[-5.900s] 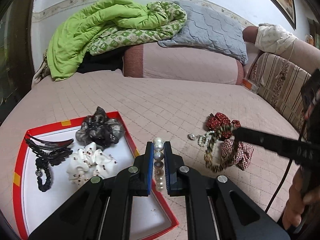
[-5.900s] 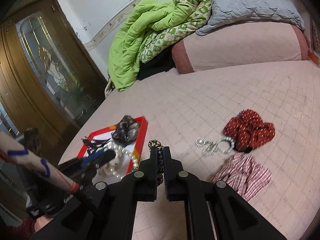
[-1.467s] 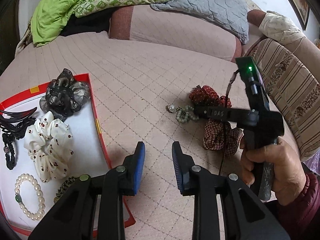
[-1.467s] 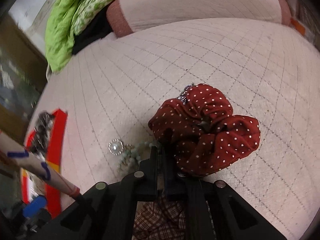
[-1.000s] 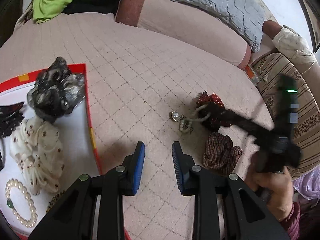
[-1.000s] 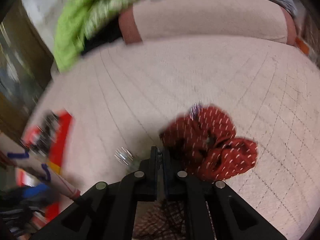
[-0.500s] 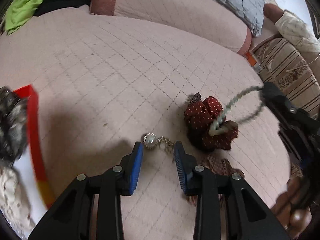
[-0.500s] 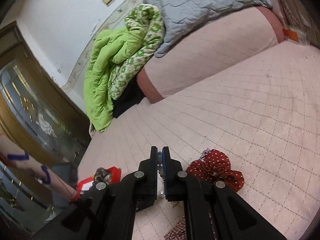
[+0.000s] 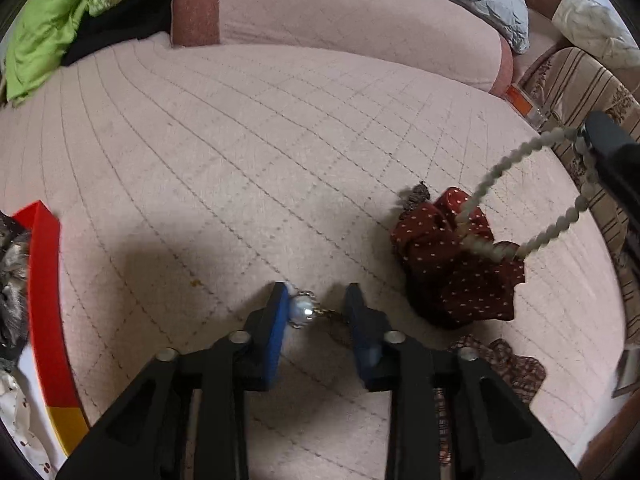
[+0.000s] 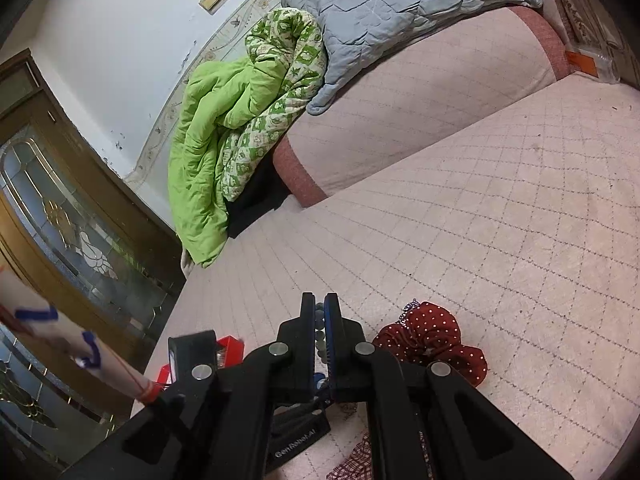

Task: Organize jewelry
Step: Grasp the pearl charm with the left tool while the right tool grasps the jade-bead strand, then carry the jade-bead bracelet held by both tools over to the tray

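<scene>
My left gripper (image 9: 316, 300) is open low over the bed, its jaws on either side of a pearl brooch with a small chain (image 9: 301, 311). My right gripper (image 10: 319, 312) is shut on a pale green bead bracelet (image 10: 319, 326) and holds it in the air; in the left wrist view the bracelet (image 9: 516, 168) hangs as a loop above a red polka-dot scrunchie (image 9: 460, 276). The scrunchie also shows in the right wrist view (image 10: 432, 338). The red-rimmed tray (image 9: 44, 300) is at the left edge.
A checked scrunchie (image 9: 504, 364) lies just right of my left gripper. A dark scrunchie (image 9: 10, 276) and a white one sit in the tray. Pink bolster (image 9: 340, 20), green quilt (image 10: 224, 140) and grey pillow (image 10: 392, 4) lie at the bed's far side; striped sofa arm (image 9: 580, 88) right.
My left gripper has moved forward and down so the pearl brooch now sits between its jaws. My right gripper has lifted the bead bracelet higher off the bed.
</scene>
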